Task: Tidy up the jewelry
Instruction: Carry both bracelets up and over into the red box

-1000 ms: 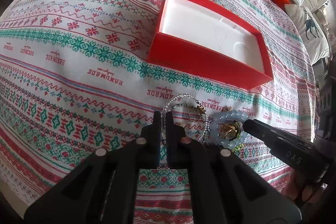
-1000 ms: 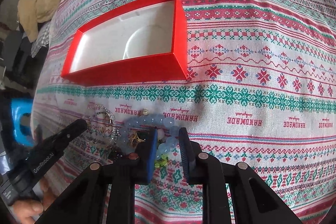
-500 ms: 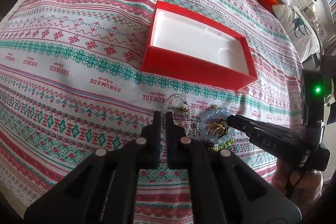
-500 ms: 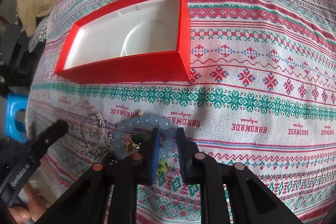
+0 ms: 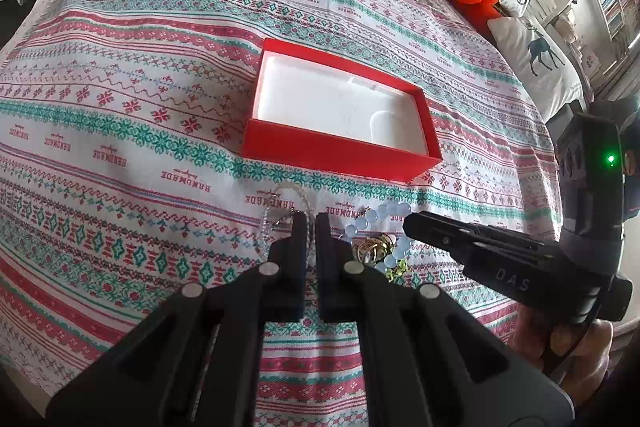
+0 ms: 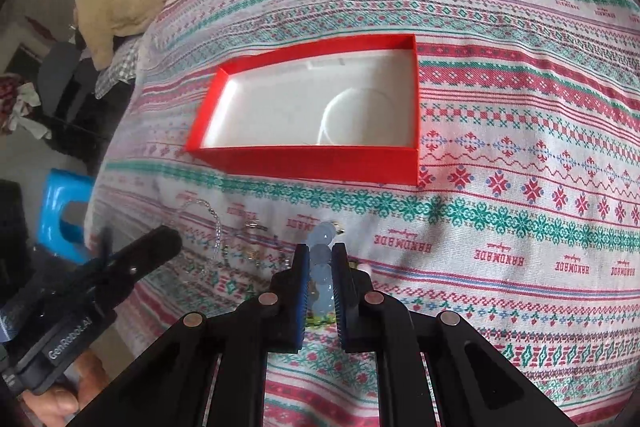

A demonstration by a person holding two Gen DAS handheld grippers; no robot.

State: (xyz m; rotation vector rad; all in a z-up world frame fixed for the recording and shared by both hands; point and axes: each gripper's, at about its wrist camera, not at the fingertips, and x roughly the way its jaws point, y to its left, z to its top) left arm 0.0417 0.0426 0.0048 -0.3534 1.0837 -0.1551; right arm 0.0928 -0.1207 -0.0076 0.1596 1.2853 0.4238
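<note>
The bedspread (image 6: 520,187) repeats "HANDMADE". The right tool (image 5: 412,223) reads "DAS" at right; the left tool (image 6: 168,235) reads "GenRobot.AI", lower left.

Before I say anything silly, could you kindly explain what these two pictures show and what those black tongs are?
No robot here: a person holds a pair of black tongs in each hand, and each carries a wide-angle camera looking along its fingers. One picture comes from the left tongs, the other from the right tongs; each also shows the other pair at its edge. Below is a bed under a patterned bedspread with an open red box, white inside, nothing in it. Near the tongs lies jewelry: a clear bead chain and gold rings. The right tongs grip a pale blue bead bracelet.
</note>
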